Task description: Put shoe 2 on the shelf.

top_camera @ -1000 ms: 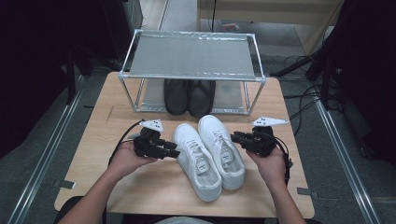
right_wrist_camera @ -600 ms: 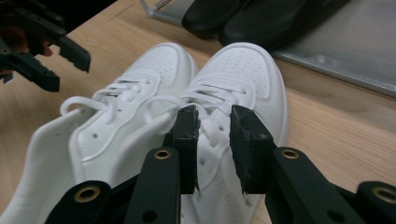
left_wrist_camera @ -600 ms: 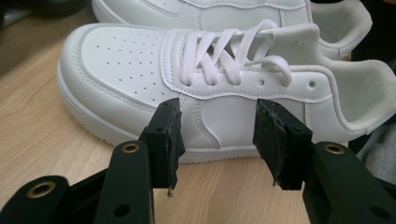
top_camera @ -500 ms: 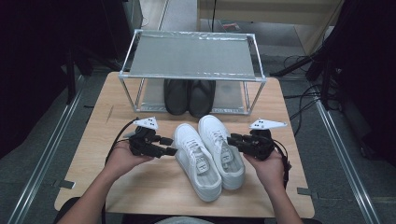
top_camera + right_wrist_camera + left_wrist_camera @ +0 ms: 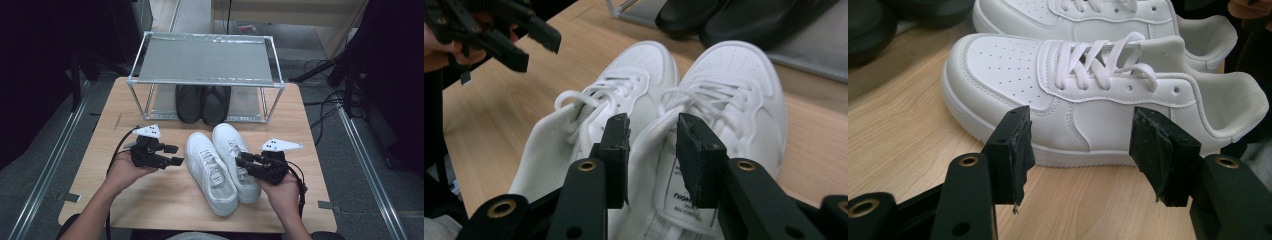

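Between hand-held grippers: white sneakers [image 5: 222, 165] (paired)

Overhead lighting is even on the wooden table [image 5: 165, 200]; the surroundings fall to near black. The white sneakers [image 5: 220, 165] approach overexposure, losing surface detail in the high view. Shadows are soft and short. Both gripper views render the foreground jaws slightly soft and the far background blurred.

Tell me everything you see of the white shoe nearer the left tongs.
The white shoe is a low lace-up sneaker in smooth, leather-like material, with a perforated toe, white laces, a thick white sole and a padded collar. It lies upright on the wooden table, toe toward the rack, side by side with its mate. The left tongs stand open beside it, apart.
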The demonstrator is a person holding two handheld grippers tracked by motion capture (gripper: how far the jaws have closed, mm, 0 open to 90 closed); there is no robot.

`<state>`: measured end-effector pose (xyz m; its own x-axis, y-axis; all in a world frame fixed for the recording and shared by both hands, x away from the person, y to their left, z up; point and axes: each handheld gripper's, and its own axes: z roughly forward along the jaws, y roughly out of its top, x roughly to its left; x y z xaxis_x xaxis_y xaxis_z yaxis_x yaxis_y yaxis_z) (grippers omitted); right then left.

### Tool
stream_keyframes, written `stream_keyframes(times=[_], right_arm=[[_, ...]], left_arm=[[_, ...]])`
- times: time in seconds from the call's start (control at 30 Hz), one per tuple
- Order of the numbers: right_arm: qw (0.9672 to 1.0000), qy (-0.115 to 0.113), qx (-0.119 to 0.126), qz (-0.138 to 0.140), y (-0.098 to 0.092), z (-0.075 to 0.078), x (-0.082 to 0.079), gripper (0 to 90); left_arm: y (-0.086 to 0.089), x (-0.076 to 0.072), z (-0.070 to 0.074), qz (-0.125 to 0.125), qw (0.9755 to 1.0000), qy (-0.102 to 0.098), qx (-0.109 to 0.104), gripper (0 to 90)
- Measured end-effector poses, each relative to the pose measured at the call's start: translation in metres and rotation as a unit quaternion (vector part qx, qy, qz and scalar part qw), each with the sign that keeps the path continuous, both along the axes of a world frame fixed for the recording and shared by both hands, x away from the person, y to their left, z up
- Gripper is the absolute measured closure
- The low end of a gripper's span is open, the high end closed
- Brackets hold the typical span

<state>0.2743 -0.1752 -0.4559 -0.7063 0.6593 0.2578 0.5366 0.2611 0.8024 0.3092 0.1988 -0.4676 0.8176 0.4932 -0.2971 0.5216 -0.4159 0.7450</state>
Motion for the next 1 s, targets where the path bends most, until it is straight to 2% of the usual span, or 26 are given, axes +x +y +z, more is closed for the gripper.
stream_keyframes(times=[0.2,0.37,0.6,0.77,0.83,1.0], right_arm=[[1.0,-0.005,-0.007,-0.001,0.007,-0.002,-0.006,64.0],[0.9997,0.009,-0.012,-0.019,0.012,-0.008,-0.006,50.4],[0.9997,0.012,-0.004,-0.022,0.025,-0.013,-0.011,40.7],[0.9993,0.013,-0.02,-0.029,0.035,-0.018,-0.013,39.2],[0.9989,0.003,-0.036,-0.031,0.037,-0.018,-0.014,40.2],[0.9983,0.002,-0.039,-0.043,0.04,-0.019,-0.016,41.3]], left_arm=[[0.002,0.004,0.0,0.007,1.0,0.003,-0.002,41.9],[0.002,0.007,0.001,0.007,1.0,0.0,-0.007,41.8],[0.003,0.013,0.003,0.008,0.9999,0.002,-0.009,41.8],[0.006,0.017,0.004,0.011,0.9999,0.0,-0.011,41.7],[0.007,0.019,0.004,0.015,0.9998,-0.001,-0.013,41.7],[0.009,0.021,0.004,0.02,0.9997,-0.002,-0.014,41.7]])
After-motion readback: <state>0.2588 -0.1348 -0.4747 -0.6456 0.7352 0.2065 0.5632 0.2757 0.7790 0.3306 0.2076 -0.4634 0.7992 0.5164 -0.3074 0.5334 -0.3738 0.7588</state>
